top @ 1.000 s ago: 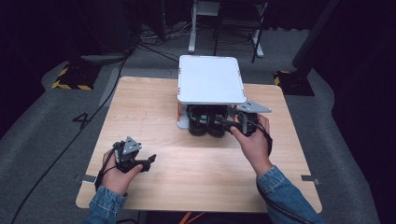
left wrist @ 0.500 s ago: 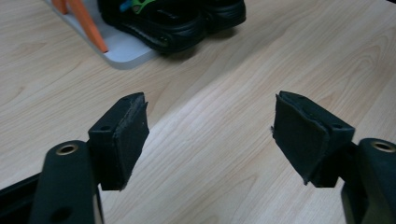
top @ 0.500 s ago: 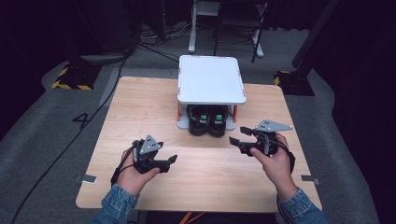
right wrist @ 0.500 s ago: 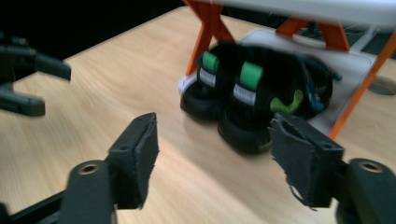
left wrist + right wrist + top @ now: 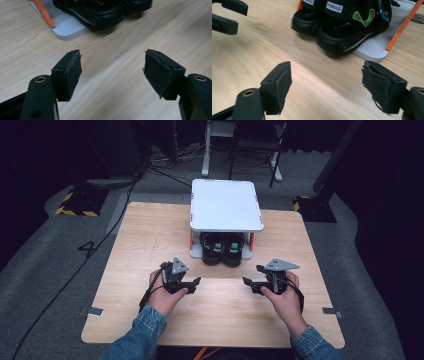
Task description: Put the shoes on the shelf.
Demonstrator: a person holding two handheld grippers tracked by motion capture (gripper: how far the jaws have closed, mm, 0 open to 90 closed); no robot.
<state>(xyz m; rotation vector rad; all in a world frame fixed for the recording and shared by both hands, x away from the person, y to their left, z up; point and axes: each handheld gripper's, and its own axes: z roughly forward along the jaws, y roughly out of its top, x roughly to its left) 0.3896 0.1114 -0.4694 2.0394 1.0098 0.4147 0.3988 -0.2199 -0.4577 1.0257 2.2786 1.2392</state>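
A pair of black sandals (image 5: 222,249) with green marks stands on the lower shelf of a small white rack (image 5: 226,205) with orange posts. My left gripper (image 5: 195,282) lies low over the table in front of the rack, pointing right. Its jaws (image 5: 112,62) are open and have just been closing a little, with nothing between them. My right gripper (image 5: 248,282) points left towards it. Its jaws (image 5: 327,75) are open and have just been opening, with only bare wood between them. The sandals (image 5: 347,32) lie ahead of it, and the left gripper's jaws (image 5: 227,15) show at its upper left.
The wooden table (image 5: 150,235) carries the rack at its far middle. The rack's white base (image 5: 65,27) and an orange post (image 5: 402,25) stick out beside the sandals. Cables (image 5: 115,220) run across the grey floor, and a white stand (image 5: 240,150) is behind the table.
The right gripper has drawn back from the sandals towards the person and sunk lower. The left gripper has slid right towards the table's middle. The two now face each other.
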